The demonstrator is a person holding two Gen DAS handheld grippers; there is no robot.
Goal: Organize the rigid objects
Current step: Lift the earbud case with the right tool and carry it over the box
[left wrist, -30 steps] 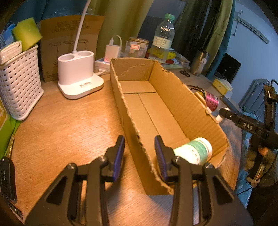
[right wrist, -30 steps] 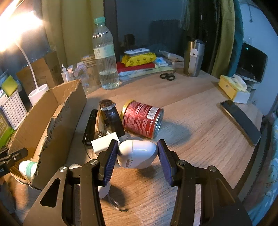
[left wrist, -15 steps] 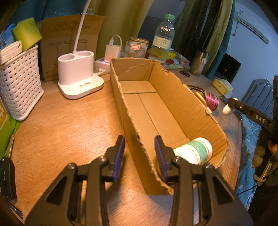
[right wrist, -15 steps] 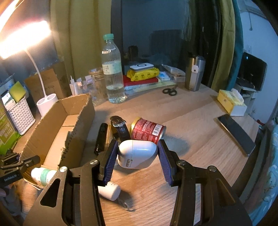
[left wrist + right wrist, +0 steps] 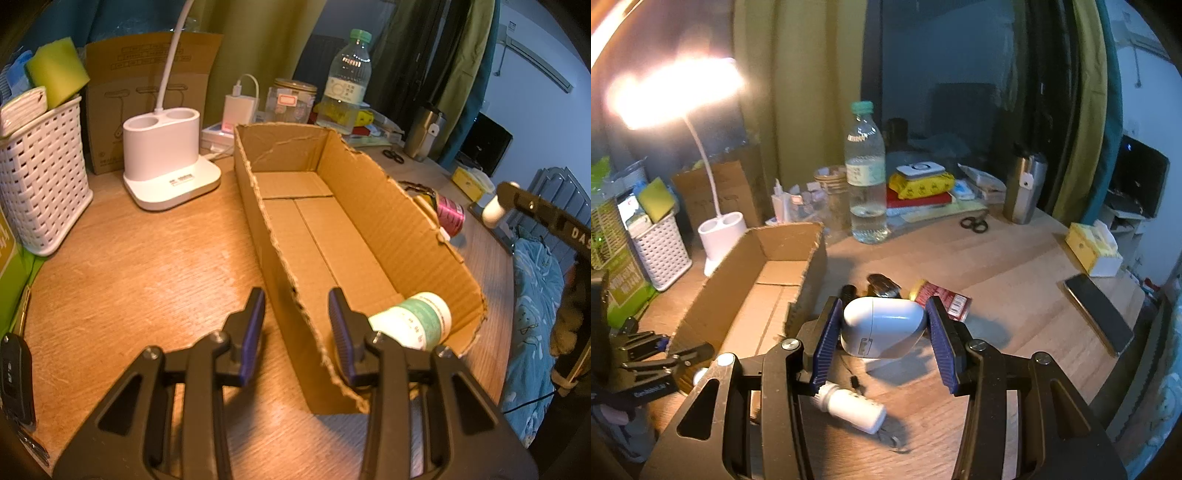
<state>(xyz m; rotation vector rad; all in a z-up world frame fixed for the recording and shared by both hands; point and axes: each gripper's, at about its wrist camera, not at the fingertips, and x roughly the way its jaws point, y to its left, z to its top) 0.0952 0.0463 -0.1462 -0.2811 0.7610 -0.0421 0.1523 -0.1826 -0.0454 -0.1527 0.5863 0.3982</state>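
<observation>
White plastic is what you've got clamped in your right gripper (image 5: 882,330): the rounded white case (image 5: 882,326) sits squeezed between both blue pads, lying crosswise with its long axis running pad to pad, lifted off the wooden desk (image 5: 1015,280).

From there the cardboard box (image 5: 768,273) is to the left and slightly up in the right wrist view, open top facing you, its long axis running from lower left to the upper middle of the frame. So my guess is the coming move is a sideways carry to the left over that torn near wall, then a drop.

Your left gripper (image 5: 297,326) straddles the box's torn side wall at the near end, one pad outside and one inside, and looks clenched on that wall, steadying it. A white-and-green bottle (image 5: 413,319) is already lying inside at that same end, so I'd aim for the bare floor farther up the box.

Compared with a second ago, the case has come up: the red can (image 5: 942,301), the black watch (image 5: 882,288) and the small white bottle (image 5: 851,406) now sit lower and farther below your tongs, and more of the box interior shows. The left side hasn't budged.
</observation>
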